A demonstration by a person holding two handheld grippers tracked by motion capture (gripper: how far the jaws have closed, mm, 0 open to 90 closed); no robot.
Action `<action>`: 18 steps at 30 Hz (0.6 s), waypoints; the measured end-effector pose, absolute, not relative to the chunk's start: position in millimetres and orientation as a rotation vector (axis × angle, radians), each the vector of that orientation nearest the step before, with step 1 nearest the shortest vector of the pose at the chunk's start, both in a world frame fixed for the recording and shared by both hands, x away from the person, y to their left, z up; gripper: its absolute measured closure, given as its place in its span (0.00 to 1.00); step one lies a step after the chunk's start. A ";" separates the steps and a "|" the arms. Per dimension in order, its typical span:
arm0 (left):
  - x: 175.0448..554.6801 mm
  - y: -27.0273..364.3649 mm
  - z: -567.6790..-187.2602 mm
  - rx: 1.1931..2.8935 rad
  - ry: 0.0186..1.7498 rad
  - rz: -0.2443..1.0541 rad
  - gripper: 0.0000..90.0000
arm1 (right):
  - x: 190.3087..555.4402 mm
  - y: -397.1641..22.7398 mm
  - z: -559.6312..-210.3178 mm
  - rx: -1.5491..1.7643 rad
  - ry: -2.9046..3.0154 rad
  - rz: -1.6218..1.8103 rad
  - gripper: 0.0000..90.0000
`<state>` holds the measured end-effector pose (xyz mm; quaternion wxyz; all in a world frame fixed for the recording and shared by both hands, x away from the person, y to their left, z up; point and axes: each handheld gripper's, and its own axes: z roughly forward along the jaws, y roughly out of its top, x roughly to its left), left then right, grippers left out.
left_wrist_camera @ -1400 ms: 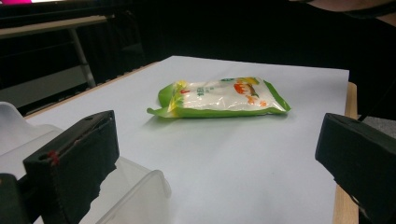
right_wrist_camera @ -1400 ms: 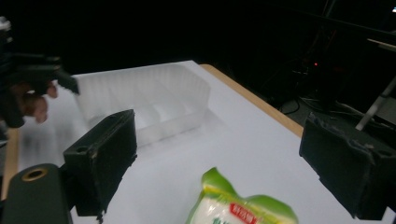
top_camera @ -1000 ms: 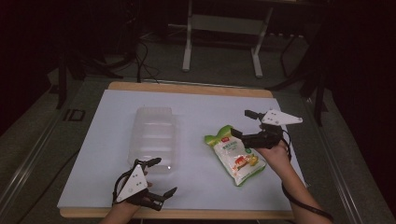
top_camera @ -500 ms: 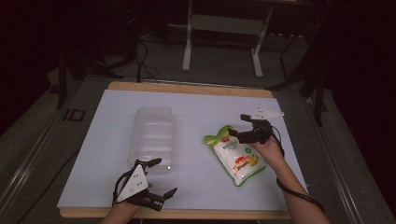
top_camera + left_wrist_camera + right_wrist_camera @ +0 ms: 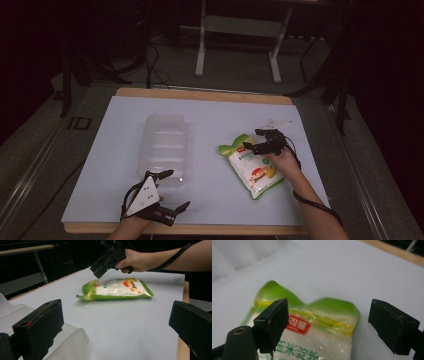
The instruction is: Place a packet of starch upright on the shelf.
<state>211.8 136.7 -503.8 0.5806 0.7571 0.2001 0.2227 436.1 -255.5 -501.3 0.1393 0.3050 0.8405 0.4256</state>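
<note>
My right gripper (image 5: 256,140) has dropped low over the far end of the green pouch (image 5: 252,166), fingers apart and just narrowing, straddling its crimped edge without pressing. The pouch lies flat on the tabletop (image 5: 210,120), with bare room all round. My left gripper (image 5: 170,190) waits, fingers apart, beside the clear container (image 5: 164,147).

I see a bag (image 5: 253,167) with bright green edges, a clear white-filled middle, a red label with white characters, yellow bands and small orange and yellow pictures. My 2 grippers, the left gripper (image 5: 170,189) and the right gripper (image 5: 256,140), are black, each topped by a pale grey plate. The box (image 5: 164,146) is clear and colourless on a white sheet (image 5: 215,120), which covers a light wooden table (image 5: 200,94).
</note>
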 end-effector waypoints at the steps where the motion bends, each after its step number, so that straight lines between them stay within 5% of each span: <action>1: 211.8 136.5 -503.9 1.770 0.468 0.521 0.00 | 437.8 -255.8 -504.2 0.886 2.434 1.210 0.18; 18: 211.9 134.8 -505.0 1.785 0.468 0.518 0.00 | 455.1 -257.0 -522.6 0.914 2.523 1.076 0.23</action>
